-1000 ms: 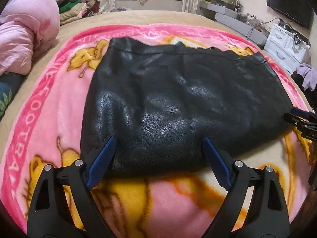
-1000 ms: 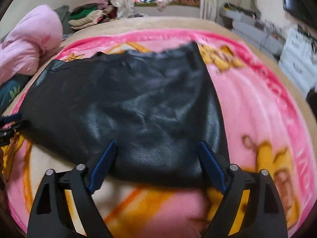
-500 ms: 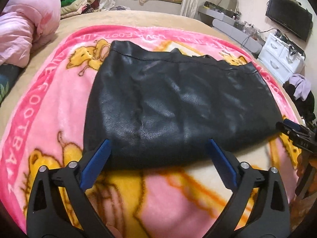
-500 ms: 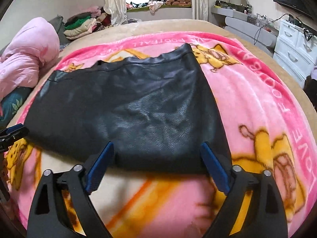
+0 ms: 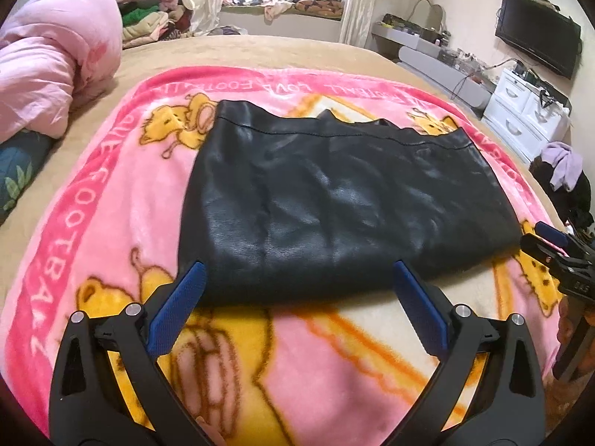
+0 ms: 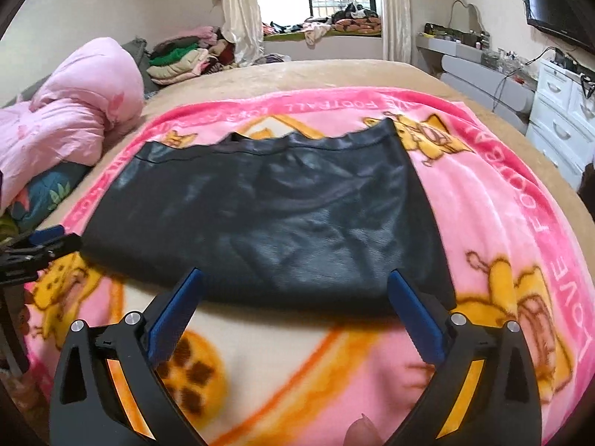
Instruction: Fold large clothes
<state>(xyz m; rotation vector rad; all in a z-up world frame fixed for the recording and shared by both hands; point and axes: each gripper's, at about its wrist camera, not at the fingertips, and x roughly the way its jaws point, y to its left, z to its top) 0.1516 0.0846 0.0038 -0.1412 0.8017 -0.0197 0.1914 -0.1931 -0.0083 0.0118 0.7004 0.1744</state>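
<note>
A folded black leather garment lies flat on a pink cartoon blanket spread over the bed. My left gripper hovers open over the garment's near left edge with nothing between its blue pads. My right gripper hangs over the near right edge; its jaws are opening and nothing is between them. Each gripper also shows in the other's view: the right gripper at the right border, the left gripper at the left border. The garment's far edge is jagged.
A bundled pink duvet lies at the bed's left side. Piled clothes sit at the far left by the window. White drawers and a wall television stand to the right of the bed.
Both grippers have drawn back and risen from the garment's near edge, and their jaws have spread a little wider. The garment lies as it did.
</note>
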